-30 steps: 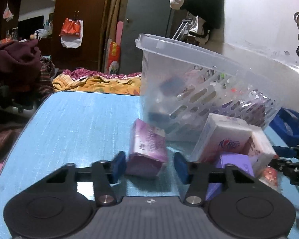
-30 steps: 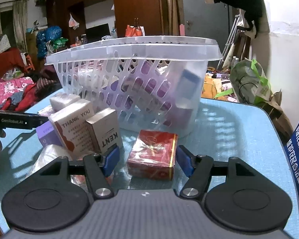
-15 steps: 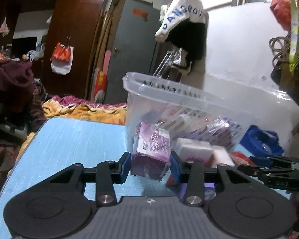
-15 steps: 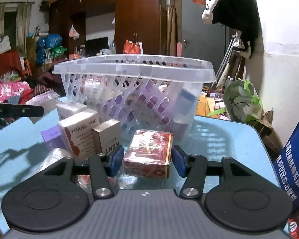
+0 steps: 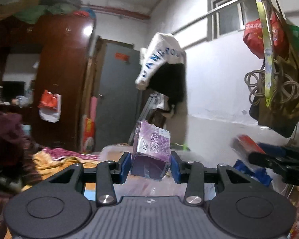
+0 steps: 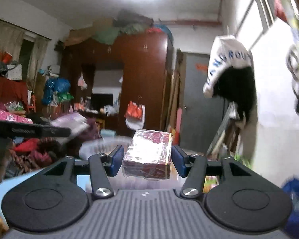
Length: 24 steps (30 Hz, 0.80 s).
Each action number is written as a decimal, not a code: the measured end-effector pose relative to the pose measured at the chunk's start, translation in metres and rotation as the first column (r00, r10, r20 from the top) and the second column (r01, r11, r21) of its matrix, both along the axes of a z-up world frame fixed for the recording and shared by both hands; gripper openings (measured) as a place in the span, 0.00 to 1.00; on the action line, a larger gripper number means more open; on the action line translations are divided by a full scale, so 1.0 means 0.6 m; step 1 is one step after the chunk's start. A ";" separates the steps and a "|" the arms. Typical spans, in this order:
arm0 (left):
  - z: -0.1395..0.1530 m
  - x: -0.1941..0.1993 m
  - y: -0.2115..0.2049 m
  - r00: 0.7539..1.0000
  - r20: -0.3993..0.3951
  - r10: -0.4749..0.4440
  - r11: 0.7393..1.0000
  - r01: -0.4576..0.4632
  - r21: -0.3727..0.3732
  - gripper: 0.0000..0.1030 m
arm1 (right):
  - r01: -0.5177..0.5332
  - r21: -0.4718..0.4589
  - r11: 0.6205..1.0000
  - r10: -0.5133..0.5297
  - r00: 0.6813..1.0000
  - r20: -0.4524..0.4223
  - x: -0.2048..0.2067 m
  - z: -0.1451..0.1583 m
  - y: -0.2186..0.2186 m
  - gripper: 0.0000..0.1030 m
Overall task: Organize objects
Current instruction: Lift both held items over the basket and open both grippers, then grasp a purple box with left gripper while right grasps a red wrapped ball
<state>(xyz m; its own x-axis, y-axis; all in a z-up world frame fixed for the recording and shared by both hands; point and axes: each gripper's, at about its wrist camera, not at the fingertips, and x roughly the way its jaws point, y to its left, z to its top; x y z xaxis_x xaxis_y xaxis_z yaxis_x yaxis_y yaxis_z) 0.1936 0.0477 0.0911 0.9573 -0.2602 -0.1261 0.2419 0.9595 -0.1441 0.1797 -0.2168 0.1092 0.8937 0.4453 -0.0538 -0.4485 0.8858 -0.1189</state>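
Left wrist view: my left gripper [image 5: 151, 164] is clamped on a purple carton [image 5: 151, 149], lower centre of frame, both blue pads flat against its side faces. It looks light and stiff, but thin card would crush under hard squeezing. Right wrist view: my right gripper [image 6: 147, 160] pinches a red cellophane-wrapped pack [image 6: 148, 154] at lower centre; the film looks slippery, so broad side faces suit best. Both claws are raised and tilted upward, above the clear basket's rim [image 6: 107, 141].
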 end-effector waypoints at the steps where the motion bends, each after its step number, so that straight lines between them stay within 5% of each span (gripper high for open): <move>1: 0.012 0.026 -0.006 1.000 -0.017 -0.006 1.000 0.006 0.001 0.44 | -0.014 -0.006 1.000 0.014 1.000 -0.002 0.026 0.019 0.010 0.55; 4: 0.018 0.087 -0.031 0.999 -0.053 -0.007 0.999 0.009 0.039 0.45 | -0.011 -0.068 0.998 0.010 1.000 -0.015 0.092 0.029 0.042 0.55; 6: 0.007 0.123 -0.048 0.997 -0.080 0.004 0.996 0.003 0.085 0.55 | -0.014 -0.068 0.998 0.013 1.000 -0.017 0.126 0.019 0.055 0.57; 8: -0.005 0.143 -0.042 0.992 -0.122 0.037 0.998 -0.030 0.061 0.61 | -0.001 -0.103 0.995 -0.004 0.999 -0.044 0.150 0.007 0.070 0.86; 10: -0.012 0.138 -0.022 0.987 -0.161 0.015 1.000 -0.015 0.003 0.61 | 0.022 -0.100 0.995 -0.027 0.998 -0.056 0.152 -0.004 0.067 0.90; 13: -0.023 0.067 -0.006 0.997 -0.069 -0.027 1.000 0.027 0.002 0.70 | -0.009 -0.063 0.998 0.005 0.998 -0.066 0.108 -0.023 0.032 1.00; 15: -0.044 0.023 -0.005 0.999 -0.046 -0.025 1.000 0.026 0.018 0.82 | -0.019 -0.045 0.999 0.016 0.997 -0.073 0.070 -0.047 0.010 1.00; 24: -0.154 -0.016 -0.040 0.973 -0.223 -0.060 0.989 0.088 0.118 0.78 | -0.106 -0.007 0.994 0.097 0.928 -0.360 0.078 -0.160 -0.008 0.97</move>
